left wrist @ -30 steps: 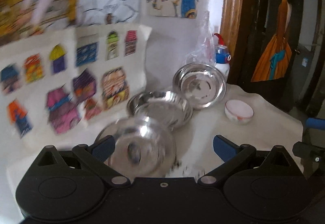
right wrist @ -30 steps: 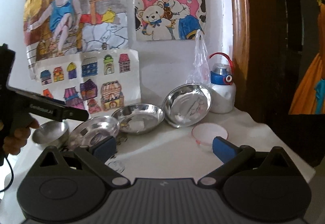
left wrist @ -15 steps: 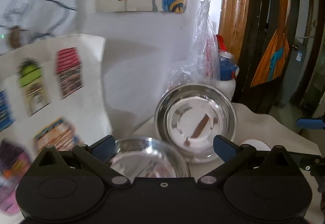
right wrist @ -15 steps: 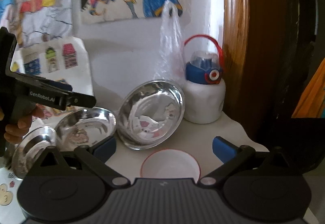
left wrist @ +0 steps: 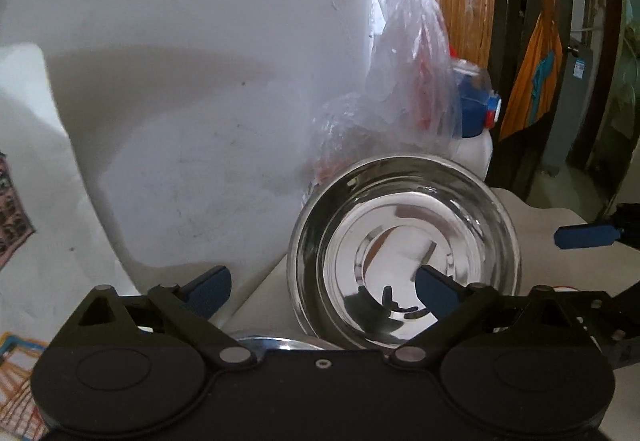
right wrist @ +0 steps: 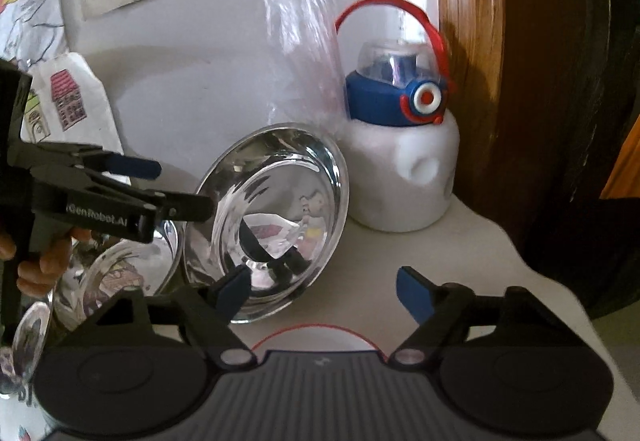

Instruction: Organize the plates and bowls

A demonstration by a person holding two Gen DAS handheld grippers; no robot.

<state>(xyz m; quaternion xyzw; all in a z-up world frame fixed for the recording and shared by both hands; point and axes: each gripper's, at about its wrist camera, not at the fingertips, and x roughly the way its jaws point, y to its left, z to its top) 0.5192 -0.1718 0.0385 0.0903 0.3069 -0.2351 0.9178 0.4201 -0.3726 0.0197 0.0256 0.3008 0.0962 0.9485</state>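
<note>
Steel plate (left wrist: 404,257) propped tilted against wall at table (right wrist: 500,265) back, near bottle (right wrist: 400,161). Left tool (left wrist: 320,291) spread wide, empty — rim best straddled squarely. Right tool (right wrist: 322,291) closing, nothing gripped — small bowl (right wrist: 316,337) below.

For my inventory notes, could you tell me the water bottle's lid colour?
Blue, with a red strap, on the water bottle; right wrist view.

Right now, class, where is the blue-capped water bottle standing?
In the right wrist view the water bottle stands upright at the back right of the table, against the wooden door frame, with the tilted steel plate to its left.
</note>
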